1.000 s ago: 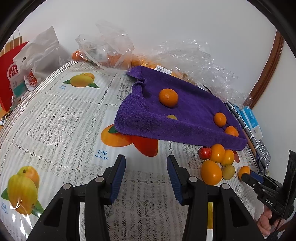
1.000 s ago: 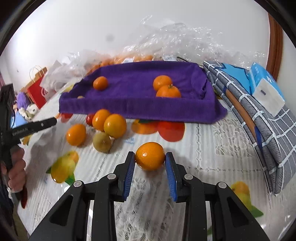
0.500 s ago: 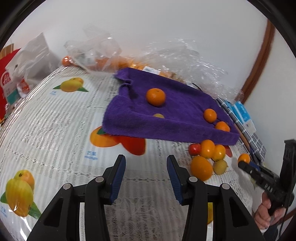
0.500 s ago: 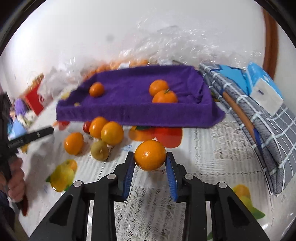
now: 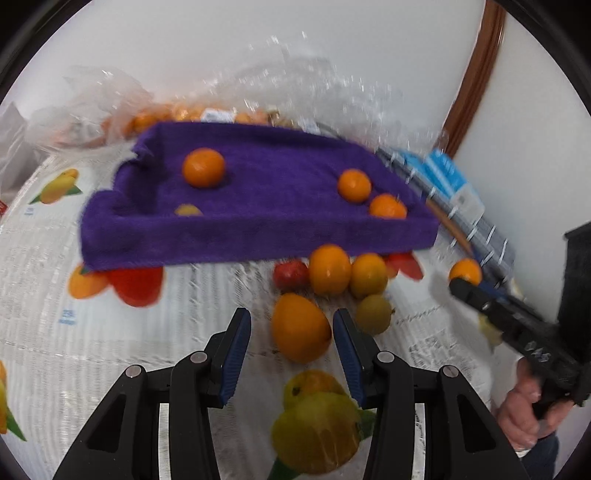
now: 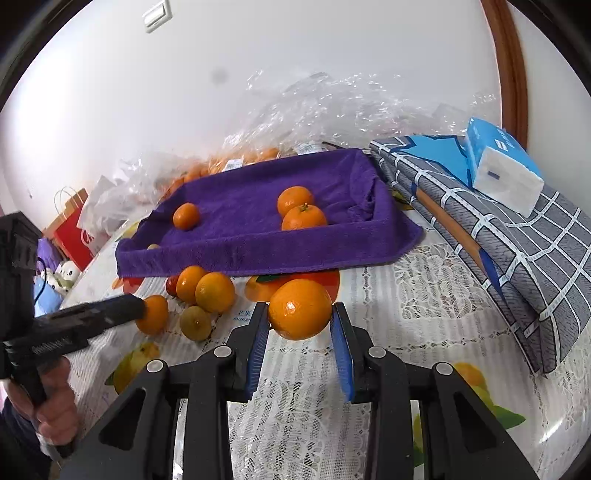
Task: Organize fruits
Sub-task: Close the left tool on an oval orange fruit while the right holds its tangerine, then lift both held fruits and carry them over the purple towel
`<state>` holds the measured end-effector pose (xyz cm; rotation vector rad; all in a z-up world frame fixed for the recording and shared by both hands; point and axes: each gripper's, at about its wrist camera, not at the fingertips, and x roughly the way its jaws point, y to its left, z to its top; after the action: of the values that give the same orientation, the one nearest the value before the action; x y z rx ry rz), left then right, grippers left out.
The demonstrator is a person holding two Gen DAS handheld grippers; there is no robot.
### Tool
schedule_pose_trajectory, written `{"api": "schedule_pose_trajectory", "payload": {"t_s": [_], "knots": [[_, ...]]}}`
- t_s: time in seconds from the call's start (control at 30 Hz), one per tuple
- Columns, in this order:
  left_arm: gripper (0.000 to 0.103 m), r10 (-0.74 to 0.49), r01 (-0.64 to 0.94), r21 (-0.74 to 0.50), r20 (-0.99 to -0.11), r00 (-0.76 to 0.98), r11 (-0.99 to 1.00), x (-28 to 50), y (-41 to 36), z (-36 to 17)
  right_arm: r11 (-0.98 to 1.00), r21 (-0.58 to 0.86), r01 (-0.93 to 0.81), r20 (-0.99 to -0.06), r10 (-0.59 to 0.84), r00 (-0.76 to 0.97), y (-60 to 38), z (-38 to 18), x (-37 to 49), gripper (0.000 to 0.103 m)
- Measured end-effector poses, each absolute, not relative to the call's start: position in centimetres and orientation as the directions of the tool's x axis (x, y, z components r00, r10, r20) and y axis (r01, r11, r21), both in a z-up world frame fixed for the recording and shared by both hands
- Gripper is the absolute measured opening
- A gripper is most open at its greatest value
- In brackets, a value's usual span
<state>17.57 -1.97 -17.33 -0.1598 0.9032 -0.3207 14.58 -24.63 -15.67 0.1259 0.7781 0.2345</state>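
Right gripper (image 6: 299,334) clamps an orange (image 6: 300,308) above the tabletop (image 6: 406,295), near the purple towel's (image 6: 258,236) front edge. Left gripper (image 5: 291,332) spread wide around a loose orange (image 5: 301,326).

Home, lived-in room. Bench (image 6: 424,332) under lace-and-fruit-print cover, white wall, light switch (image 6: 157,14), brown wooden door frame (image 6: 508,70). Red shopping bag (image 6: 74,236), soft toys (image 6: 64,275), tissue pack (image 6: 500,166) on folded checked bedding (image 6: 524,251), crumpled plastic bags (image 6: 325,107).
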Motion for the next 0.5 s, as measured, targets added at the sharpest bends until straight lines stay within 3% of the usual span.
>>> {"api": "schedule_pose_trajectory", "payload": {"t_s": [0.07,0.1,0.13,0.5], "knots": [[0.044,-0.321,0.214,-0.24,-0.75,0.579,0.947,17.4,-2.3,-17.3,0.966,0.195,-0.171,-0.678,0.258,0.688,-24.5,-15.7,14.6,0.034],[0.034,-0.319,0.218,-0.234,-0.748,0.582,0.947,17.4,-2.4,-17.2,0.965,0.193,-0.176,-0.679,0.261,0.686,-24.4,-15.6,14.6,0.034],[0.033,-0.325,0.222,-0.239,-0.754,0.572,0.945,17.5,-2.5,-17.4,0.964,0.194,-0.18,-0.679,0.264,0.685,-24.4,-15.7,14.6,0.034],[0.032,-0.415,0.156,-0.418,-0.65,0.637,0.895,16.4,1.6,-16.8,0.964,0.188,-0.19,-0.658,0.267,0.704,-24.2,-15.4,14.1,0.034]]}}
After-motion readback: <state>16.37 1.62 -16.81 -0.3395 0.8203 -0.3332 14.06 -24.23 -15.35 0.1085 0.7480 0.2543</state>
